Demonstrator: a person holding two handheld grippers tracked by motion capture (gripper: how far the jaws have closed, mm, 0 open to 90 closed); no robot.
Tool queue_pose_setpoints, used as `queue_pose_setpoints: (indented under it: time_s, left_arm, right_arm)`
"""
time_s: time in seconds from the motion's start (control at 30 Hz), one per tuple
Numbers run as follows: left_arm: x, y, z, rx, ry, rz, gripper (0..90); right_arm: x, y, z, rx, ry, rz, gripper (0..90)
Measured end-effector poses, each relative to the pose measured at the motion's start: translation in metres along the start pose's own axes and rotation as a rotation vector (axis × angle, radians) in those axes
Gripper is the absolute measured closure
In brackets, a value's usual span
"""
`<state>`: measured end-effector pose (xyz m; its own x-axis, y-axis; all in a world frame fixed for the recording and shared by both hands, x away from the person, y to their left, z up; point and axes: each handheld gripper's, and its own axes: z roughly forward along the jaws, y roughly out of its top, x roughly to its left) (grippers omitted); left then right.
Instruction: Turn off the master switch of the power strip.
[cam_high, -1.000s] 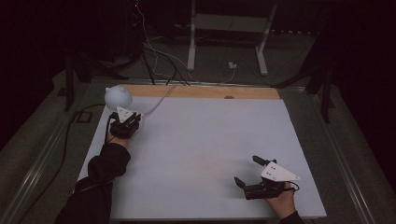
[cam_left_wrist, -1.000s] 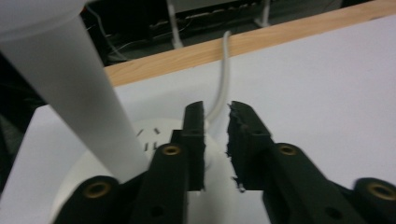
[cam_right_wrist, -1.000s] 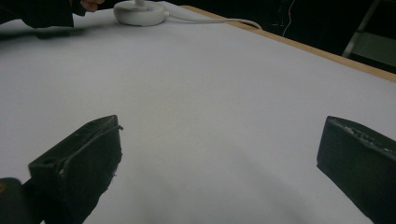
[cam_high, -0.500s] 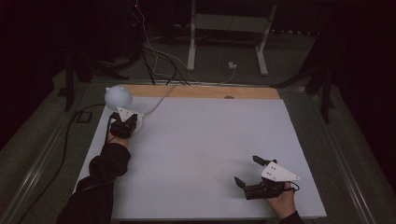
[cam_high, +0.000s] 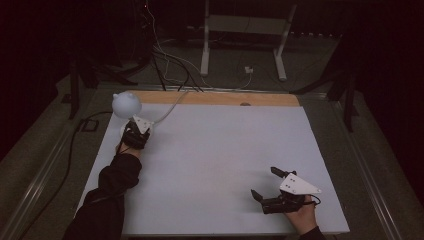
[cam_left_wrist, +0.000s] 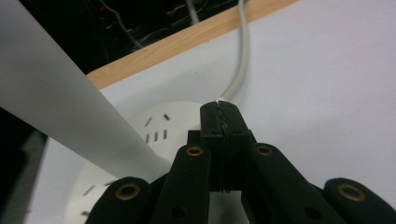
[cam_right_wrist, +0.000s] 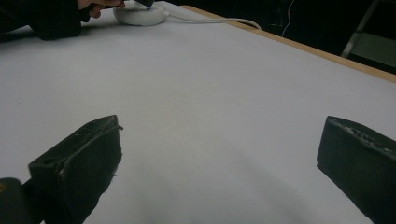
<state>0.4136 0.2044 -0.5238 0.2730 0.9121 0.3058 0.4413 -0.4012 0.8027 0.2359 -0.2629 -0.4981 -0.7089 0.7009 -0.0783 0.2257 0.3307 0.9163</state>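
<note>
The right gripper (cam_high: 272, 187) rests low on the white bench (cam_high: 225, 150), jaws spread wide over bare surface. Far across, the left gripper (cam_left_wrist: 219, 122), jaws pressed together, sits above the white lamp base (cam_left_wrist: 154, 128), near its cord (cam_left_wrist: 240, 65). No writing is legible.

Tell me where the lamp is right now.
In the high view the lamp stands at the table's far left corner, just ahead of the left gripper, its cord running off over the wooden back edge.
</note>
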Motion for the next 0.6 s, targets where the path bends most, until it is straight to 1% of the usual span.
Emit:
queue_pose_setpoints:
  time_s: [0.03, 0.1, 0.17, 0.23, 0.37, 0.43, 0.53, 0.6]
  left_arm:
    - [-0.0003, -0.0001, 0.0005, 0.004, -0.003, -0.002, 90.0]
    - [-0.0008, 0.0003, 0.0009, 0.012, 0.018, 0.009, 90.0]
    - [-0.0005, 0.0004, 0.0011, 0.011, 0.013, 0.007, 90.0]
    - [-0.0018, 0.0005, 0.0014, 0.008, 0.015, 0.018, 90.0]
    - [-0.0024, 0.0011, 0.0016, 0.011, 0.016, 0.017, 90.0]
    - [-0.0029, 0.0012, 0.0016, 0.014, 0.025, 0.030, 90.0]
    - [-0.0030, 0.0009, 0.0014, 0.012, 0.018, 0.028, 90.0]
    - [-0.0030, 0.0011, 0.0017, 0.015, 0.021, 0.031, 90.0]
  right_arm:
    - [0.0000, 0.0000, 0.0000, 0.000, 0.000, 0.000, 0.0]
    - [0.0000, 0.0000, -0.0001, 0.000, -0.001, -0.002, 0.0]
    - [0.0001, 0.0000, -0.0002, 0.001, -0.001, -0.002, 0.0]
    - [0.0001, -0.0001, 0.0002, 0.001, -0.001, -0.003, 0.0]
    - [0.0001, -0.0001, 0.0001, 0.002, -0.002, -0.003, 0.0]
    - [0.0001, 0.0000, 0.0001, 0.002, -0.001, -0.003, 0.0]
    - [0.0000, -0.0002, 0.0001, 0.003, -0.001, -0.002, 0.0]
    - [0.0001, -0.0002, 0.0002, 0.003, -0.002, -0.004, 0.0]
